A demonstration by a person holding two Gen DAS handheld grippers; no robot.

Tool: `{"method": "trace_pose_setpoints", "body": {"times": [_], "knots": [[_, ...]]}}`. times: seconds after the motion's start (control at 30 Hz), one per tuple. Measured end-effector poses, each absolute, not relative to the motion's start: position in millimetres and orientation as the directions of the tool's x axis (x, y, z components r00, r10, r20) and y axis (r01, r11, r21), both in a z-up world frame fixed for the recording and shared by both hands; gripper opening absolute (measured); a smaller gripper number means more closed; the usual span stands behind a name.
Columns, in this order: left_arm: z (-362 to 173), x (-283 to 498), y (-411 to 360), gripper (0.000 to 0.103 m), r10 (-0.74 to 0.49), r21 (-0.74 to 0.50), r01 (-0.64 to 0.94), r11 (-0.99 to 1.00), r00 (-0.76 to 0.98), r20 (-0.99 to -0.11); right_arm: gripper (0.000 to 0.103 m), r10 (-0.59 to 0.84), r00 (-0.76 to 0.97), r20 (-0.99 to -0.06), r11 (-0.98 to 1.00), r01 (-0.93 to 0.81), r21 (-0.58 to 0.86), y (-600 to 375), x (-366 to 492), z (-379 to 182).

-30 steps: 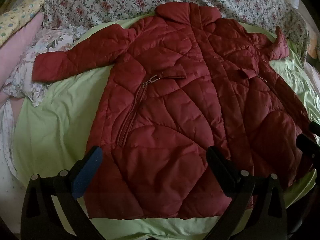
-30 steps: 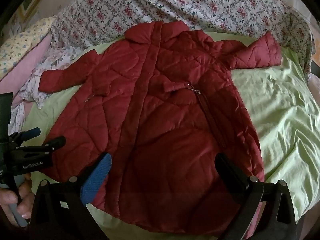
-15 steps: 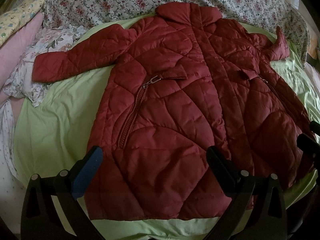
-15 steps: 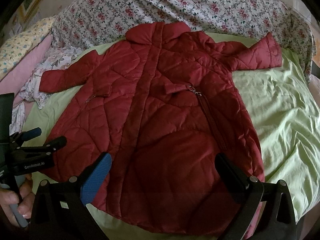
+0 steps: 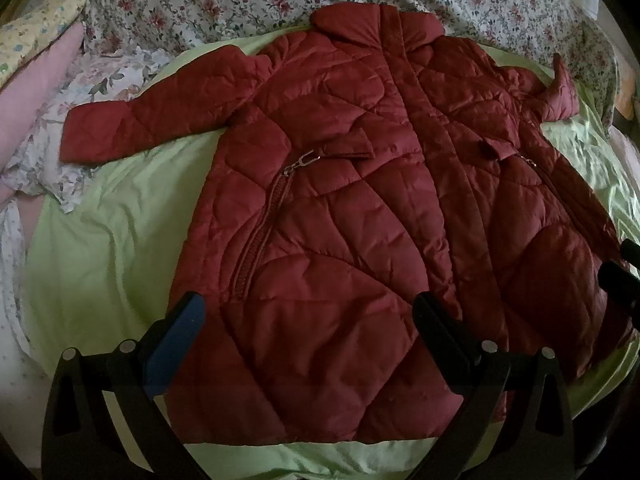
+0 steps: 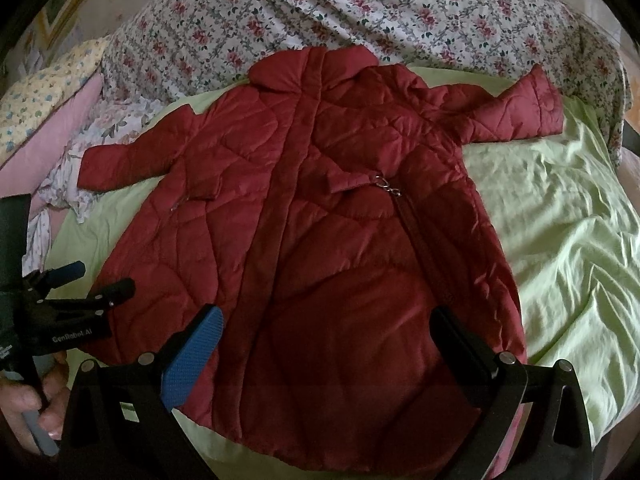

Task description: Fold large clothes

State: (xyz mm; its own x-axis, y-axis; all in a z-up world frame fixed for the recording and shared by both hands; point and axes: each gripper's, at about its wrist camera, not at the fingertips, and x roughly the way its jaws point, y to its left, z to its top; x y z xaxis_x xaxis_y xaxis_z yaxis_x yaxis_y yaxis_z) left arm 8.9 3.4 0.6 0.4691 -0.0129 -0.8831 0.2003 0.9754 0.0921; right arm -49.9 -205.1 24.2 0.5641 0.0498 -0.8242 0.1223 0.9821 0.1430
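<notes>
We're over the bed now, both grippers hovering at the hem end of the red quilted coat [image 5: 340, 208]. Coat lies flat, front up, on the light green sheet [image 5: 104, 240]; its long axis runs straight away from us, collar [image 5: 376, 24] at the far end, hem nearest the cams. Collar just reaches the floral blanket [image 6: 360, 12] bunched across the back. Sleeves go out sideways, roughly crosswise to the body: one sleeve [image 5: 152, 120] stretches left, cuff resting by the crumpled white floral cloth [image 5: 60, 152]; the other sleeve [image 6: 516, 112] angles out right w/ its cuff tipped up near the blanket edge. Two slanted zip pockets on the front, a metal pull [image 5: 300, 162] glinting on the one seen in left wrist view.

Our left gripper [image 5: 308, 320]: fingers spread wide, blue pad [image 5: 176, 348] on one side, nothing between them, coat's lower panel showing through the gap. Right gripper [image 6: 328, 332]: same story, jaws wide apart, holding nothing, poised above the hem. In right wrist view we also catch the left gripper off to the side at the coat's edge, w/ the person's hand [image 6: 28, 408] wrapped round its handle. Pink pillow [image 6: 52, 132] and a yellow patterned one [image 6: 40, 92] sit far left, off the coat.
</notes>
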Motion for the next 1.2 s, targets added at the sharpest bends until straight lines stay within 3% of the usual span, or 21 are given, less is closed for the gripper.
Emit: {"method": "trace_pose_setpoints", "body": {"times": [0.37, 0.53, 0.7, 1.2], "knots": [[-1, 24, 8, 0.103, -0.084, 0.003, 0.214, 0.977, 0.399, -0.913, 0.103, -0.002, 0.594, -0.805, 0.976, 0.178, 0.128, -235, -45, 32], [-2, 40, 10, 0.103, -0.054, 0.03, 0.193, 0.981, 0.414, -0.909, 0.103, 0.028, 0.624, -0.781, 0.96, 0.2, 0.195, -259, -34, 40], [-1, 59, 15, 0.103, 0.05, 0.131, 0.164, 0.978, 0.423, -0.905, 0.103, 0.012, 0.63, -0.776, 0.945, 0.247, 0.215, -293, -20, 49], [4, 98, 19, 0.103, 0.005, 0.073, 0.131, 0.989, 0.459, -0.888, 0.102, -0.162, 0.645, -0.747, 0.84, 0.488, 0.238, -449, 81, 52]]}}
